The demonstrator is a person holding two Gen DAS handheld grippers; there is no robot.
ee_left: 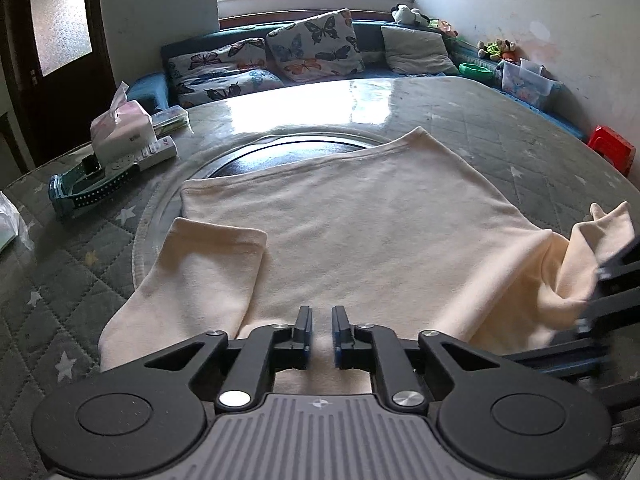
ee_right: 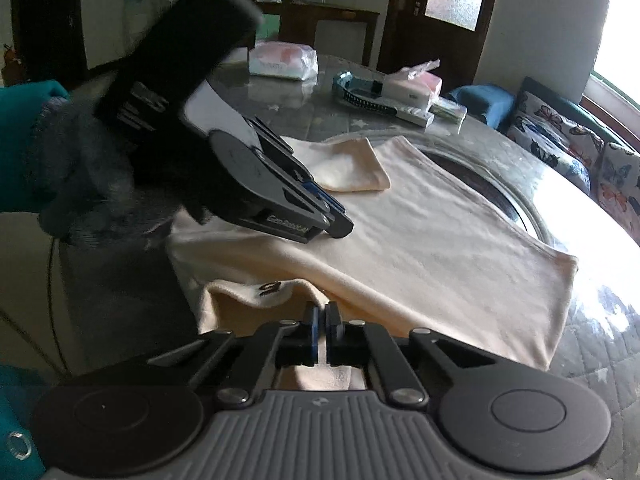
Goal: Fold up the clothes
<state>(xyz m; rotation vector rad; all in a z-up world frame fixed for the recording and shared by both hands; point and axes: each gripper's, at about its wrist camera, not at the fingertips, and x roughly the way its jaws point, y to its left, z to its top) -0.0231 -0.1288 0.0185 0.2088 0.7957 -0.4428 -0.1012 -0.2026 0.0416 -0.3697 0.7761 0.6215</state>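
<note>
Your cream cotton short-sleeved T-shirt point(ee_left: 360, 216) lies spread flat on the round quilted grey bench point(ee_left: 500, 120), partly covering the dark glass turntable point(ee_left: 304, 146) in the middle. Your left gripper point(ee_left: 321, 322) sits low over the near edge of the shirt with its fingers a narrow gap apart, nothing between them. Your right gripper point(ee_right: 321, 322) is pinched closed on the shirt's right sleeve point(ee_left: 592, 248) and has it lifted off the bench. The other sleeve point(ee_left: 208, 264) lies flat. A white tissue pack point(ee_left: 120, 130) sits off to the left.
</note>
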